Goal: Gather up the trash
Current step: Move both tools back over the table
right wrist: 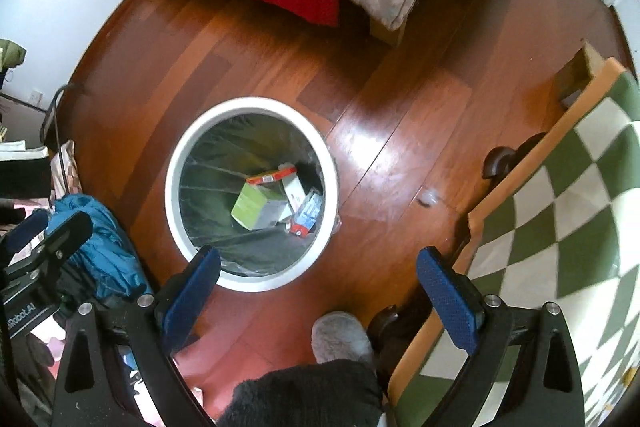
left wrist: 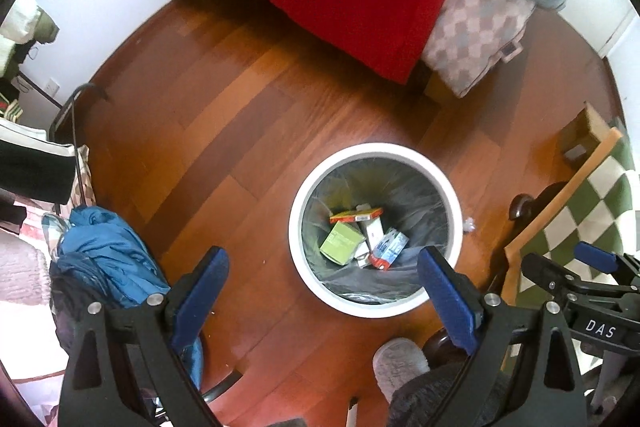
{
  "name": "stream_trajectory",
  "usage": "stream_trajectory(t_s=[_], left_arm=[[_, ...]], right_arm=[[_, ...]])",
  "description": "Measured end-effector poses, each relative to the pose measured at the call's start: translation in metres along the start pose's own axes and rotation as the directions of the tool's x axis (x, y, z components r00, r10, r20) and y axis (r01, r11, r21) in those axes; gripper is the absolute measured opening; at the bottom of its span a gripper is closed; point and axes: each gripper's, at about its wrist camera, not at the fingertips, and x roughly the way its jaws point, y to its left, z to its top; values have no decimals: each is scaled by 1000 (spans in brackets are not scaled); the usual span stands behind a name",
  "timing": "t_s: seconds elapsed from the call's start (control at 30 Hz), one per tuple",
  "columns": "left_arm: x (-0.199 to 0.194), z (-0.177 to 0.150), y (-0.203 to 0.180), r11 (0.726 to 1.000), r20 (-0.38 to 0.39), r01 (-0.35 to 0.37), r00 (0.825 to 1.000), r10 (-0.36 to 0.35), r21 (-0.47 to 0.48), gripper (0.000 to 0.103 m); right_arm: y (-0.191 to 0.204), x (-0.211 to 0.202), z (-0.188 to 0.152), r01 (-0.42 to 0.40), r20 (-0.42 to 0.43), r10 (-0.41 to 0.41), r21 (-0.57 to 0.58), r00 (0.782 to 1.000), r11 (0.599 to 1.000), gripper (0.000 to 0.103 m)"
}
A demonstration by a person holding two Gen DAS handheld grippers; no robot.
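Both grippers — left gripper and right gripper — hung spread and empty above the bin of boxes, while a small crumpled scrap lay on the floor rightward — nearer the right gripper.

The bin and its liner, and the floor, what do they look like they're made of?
Bin: white, smooth rim, probably plastic. Liner: thin grey translucent plastic film, creased and shiny. Floor: reddish-brown wood planks, or a laminate look-alike, with visible seams and glossy reflections.
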Motion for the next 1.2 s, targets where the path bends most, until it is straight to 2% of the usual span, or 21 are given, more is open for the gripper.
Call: stream_trajectory(t_s=[0.2, 0.33, 0.57, 0.7, 0.83, 0.93, 1.07, 1.2], left_arm=[[-61, -10, -1, 1000, 98, 20, 995, -20, 0, 96], [-100, -20, -5, 1000, 158, 27, 987, -28, 8, 96], [-166, -46, -19, 999, 256, 10, 967, -19, 36, 96], [-194, -64, -35, 997, 285, 42, 957, -58, 62, 96], [-208, -84, -69, 990, 299, 73, 948, -106, 117, 96], [-210, -104, -108, 974, 296, 129, 938, -182, 187, 96], [-194, -126, -173, 938, 232, 171, 941, -246, 300, 96], [-163, -157, -256, 882, 136, 187, 954, -269, 433, 98]], right_arm=[[0, -60, -23, -22, 90, 23, -8, 996, 1000, 100], [-2, -108, -43, -55, 162, 56, -9, 985, 998, 100], [-14, -193, -88, -145, 298, 136, 8, 945, 989, 100], [-35, -232, -118, -204, 361, 174, 46, 916, 978, 100], [-74, -263, -159, -255, 412, 186, 120, 892, 959, 100], [-114, -276, -194, -261, 433, 155, 197, 888, 945, 100], [-180, -276, -252, -257, 427, 97, 335, 899, 907, 100], [-263, -268, -317, -210, 392, -11, 514, 920, 832, 100]])
